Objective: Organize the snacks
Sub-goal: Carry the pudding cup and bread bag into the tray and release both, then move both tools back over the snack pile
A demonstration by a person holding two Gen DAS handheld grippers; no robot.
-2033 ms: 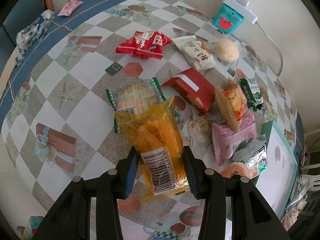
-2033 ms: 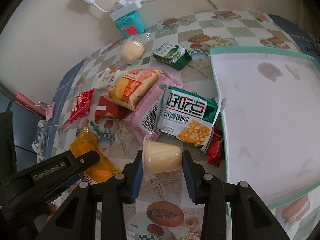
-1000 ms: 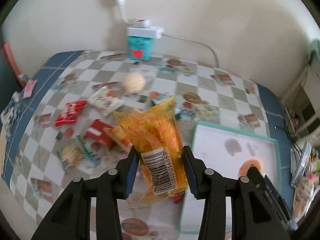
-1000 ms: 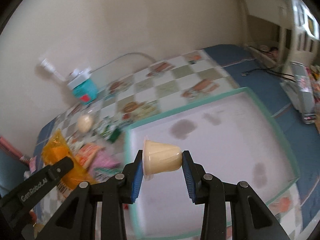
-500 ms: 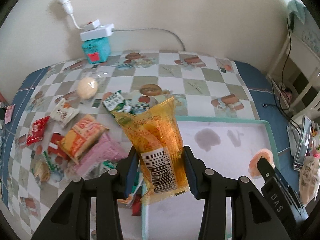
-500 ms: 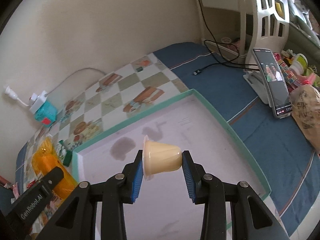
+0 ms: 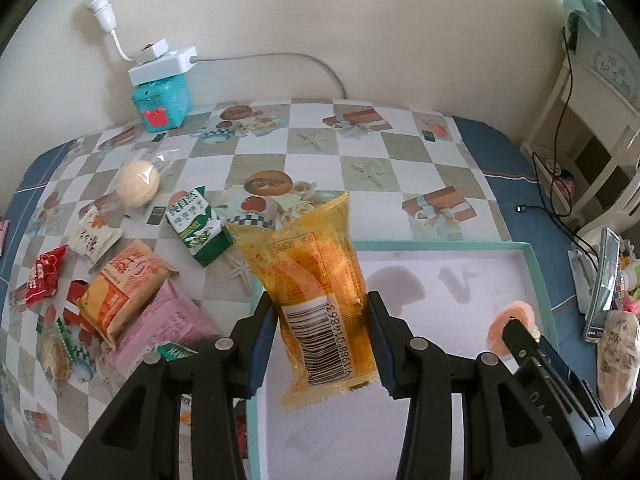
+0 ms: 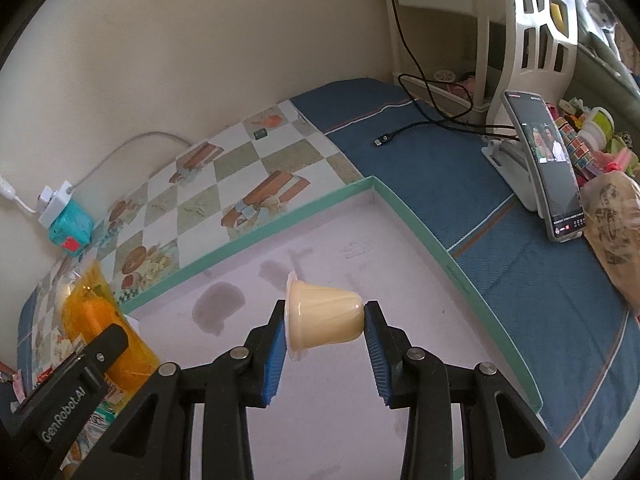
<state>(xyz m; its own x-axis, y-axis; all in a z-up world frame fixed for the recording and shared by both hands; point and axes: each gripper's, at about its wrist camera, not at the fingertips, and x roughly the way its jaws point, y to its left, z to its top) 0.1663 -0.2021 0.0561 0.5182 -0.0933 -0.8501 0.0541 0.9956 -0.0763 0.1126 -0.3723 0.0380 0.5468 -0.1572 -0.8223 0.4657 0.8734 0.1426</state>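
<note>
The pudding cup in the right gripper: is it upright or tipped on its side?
Tipped on its side. The pudding cup lies level in the right gripper, lid facing left, base facing right.

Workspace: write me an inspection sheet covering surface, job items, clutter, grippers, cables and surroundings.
Surface: checkered tablecloth with blue border; green-rimmed tray, stained, nothing lying in it.
Job's things: orange packet and pudding cup held above the tray; loose snacks piled beside the tray.
Clutter: teal box under a white power strip.
Grippers: left gripper shut on the orange packet; right gripper shut on the pudding cup.
Cables: black cable on the blue border.
Surroundings: phone on stand, white shelf, bare wall.
</note>
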